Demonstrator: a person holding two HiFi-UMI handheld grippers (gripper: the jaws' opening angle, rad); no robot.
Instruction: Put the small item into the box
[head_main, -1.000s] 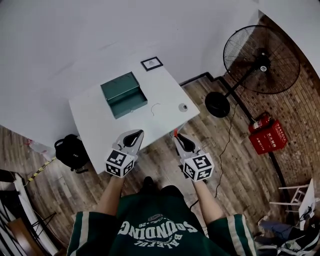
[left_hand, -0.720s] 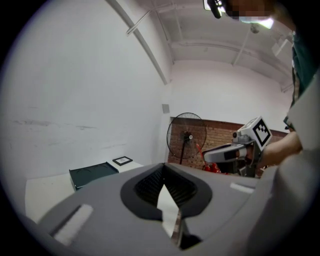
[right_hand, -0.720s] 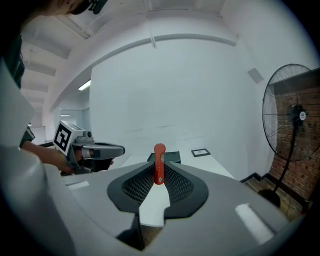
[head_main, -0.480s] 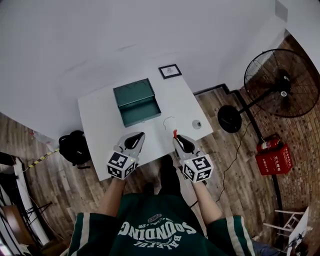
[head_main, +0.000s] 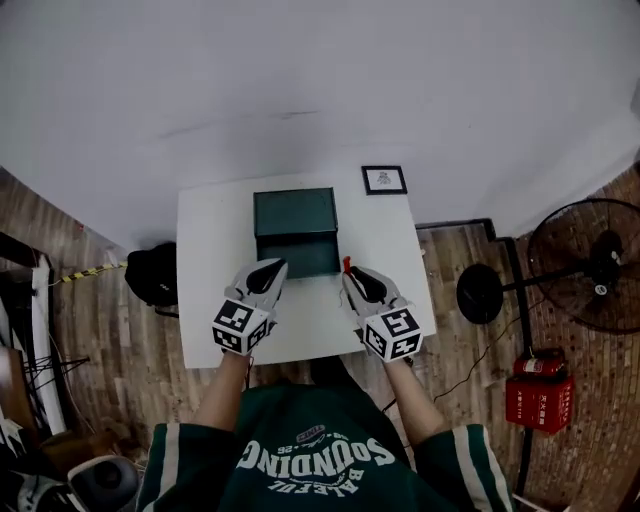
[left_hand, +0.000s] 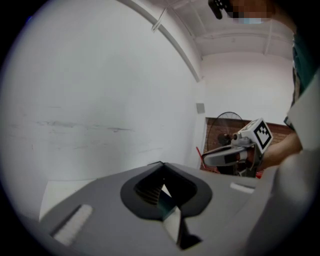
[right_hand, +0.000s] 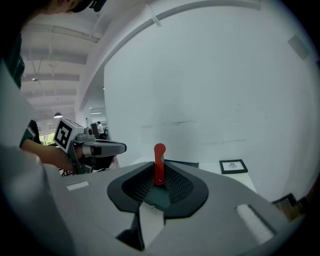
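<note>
Red item (right_hand: 159, 161) upright in right gripper (right_hand: 159, 181)

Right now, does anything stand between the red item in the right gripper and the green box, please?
Nothing visible does: the right gripper holds the red item close by the open green box, with only bare table between.

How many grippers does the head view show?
2. The left gripper is over the white table, near the green box; the right gripper, beside it, holds a small red item.

Framed picture (head_main: 384, 179) on white table (head_main: 215, 320), far right corner; black backpack (head_main: 153, 275) on floor left; fan (head_main: 590, 265) right.
</note>
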